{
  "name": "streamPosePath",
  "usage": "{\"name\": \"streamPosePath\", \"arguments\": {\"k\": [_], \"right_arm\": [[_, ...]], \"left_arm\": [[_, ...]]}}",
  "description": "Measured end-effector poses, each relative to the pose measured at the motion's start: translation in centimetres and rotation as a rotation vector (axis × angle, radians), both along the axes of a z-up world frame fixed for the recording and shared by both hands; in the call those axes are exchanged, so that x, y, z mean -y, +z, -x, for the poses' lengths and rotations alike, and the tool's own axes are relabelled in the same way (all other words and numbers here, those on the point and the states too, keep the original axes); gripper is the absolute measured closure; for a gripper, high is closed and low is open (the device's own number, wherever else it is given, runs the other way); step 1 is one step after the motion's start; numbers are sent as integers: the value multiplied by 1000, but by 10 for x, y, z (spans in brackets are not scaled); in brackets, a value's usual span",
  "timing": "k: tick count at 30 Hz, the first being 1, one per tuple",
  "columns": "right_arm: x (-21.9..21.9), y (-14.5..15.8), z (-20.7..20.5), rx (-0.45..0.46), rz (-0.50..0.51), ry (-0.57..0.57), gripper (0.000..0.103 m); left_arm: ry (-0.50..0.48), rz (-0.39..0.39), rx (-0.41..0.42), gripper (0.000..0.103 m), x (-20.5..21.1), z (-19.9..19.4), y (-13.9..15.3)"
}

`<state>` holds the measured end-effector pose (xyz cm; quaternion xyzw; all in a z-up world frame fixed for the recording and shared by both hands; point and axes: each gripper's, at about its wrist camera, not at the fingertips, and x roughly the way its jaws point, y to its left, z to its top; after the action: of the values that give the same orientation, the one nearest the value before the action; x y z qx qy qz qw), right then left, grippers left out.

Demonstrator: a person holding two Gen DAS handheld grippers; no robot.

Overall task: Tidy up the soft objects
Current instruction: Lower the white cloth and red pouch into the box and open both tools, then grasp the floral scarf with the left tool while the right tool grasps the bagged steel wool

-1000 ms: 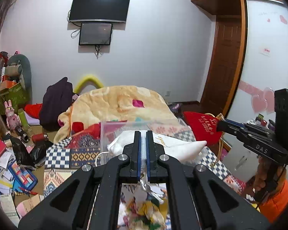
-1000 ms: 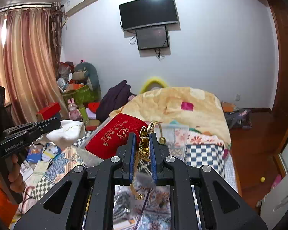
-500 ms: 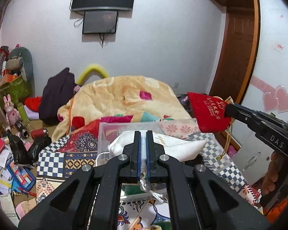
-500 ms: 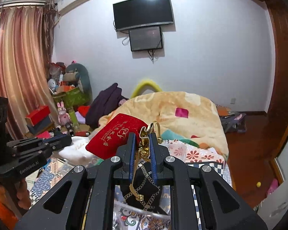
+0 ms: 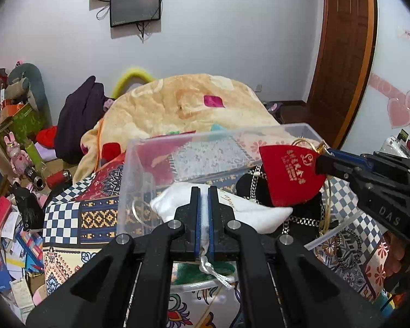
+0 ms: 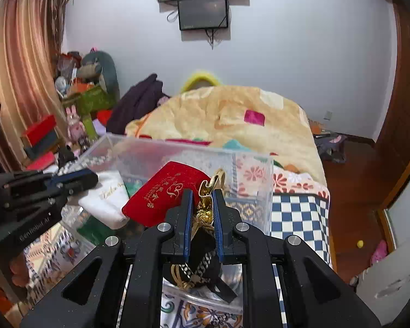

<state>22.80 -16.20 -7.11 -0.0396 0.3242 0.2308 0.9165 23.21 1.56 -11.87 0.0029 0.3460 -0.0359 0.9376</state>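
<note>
White pouch and red pouch (tongs-pinched, left, right) inside clear bin's rim.

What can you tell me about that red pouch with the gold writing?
The red pouch looks like soft velvet, printed with gold characters and a curly emblem. Its gathered neck, tied with gold cord, is pinched in the right claw, so the flat body sticks out tilted over the clear plastic box. It overlaps the white pouch held beside it; whether they touch is unclear.
</note>
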Motion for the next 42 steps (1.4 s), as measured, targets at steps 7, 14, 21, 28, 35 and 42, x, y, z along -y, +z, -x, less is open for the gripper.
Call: {"name": "streamPosePath", "arguments": {"k": [7, 14, 21, 28, 35, 42], "right_arm": [[-1, -8, 1, -33, 50, 7, 86], [5, -7, 8, -50, 69, 11, 77], [16, 5, 17, -27, 49, 13, 64], [29, 21, 34, 24, 3, 18, 49], [37, 31, 63, 72, -13, 27, 43], [43, 14, 76, 26, -30, 26, 43]], "left_arm": [[-10, -42, -26, 97, 6, 3, -5], [-15, -23, -52, 86, 1, 11, -7], [-18, -21, -17, 59, -1, 30, 5], [-2, 7, 71, 52, -4, 57, 32], [-5, 55, 133, 44, -10, 83, 52], [-27, 58, 97, 42, -11, 108, 37]]}}
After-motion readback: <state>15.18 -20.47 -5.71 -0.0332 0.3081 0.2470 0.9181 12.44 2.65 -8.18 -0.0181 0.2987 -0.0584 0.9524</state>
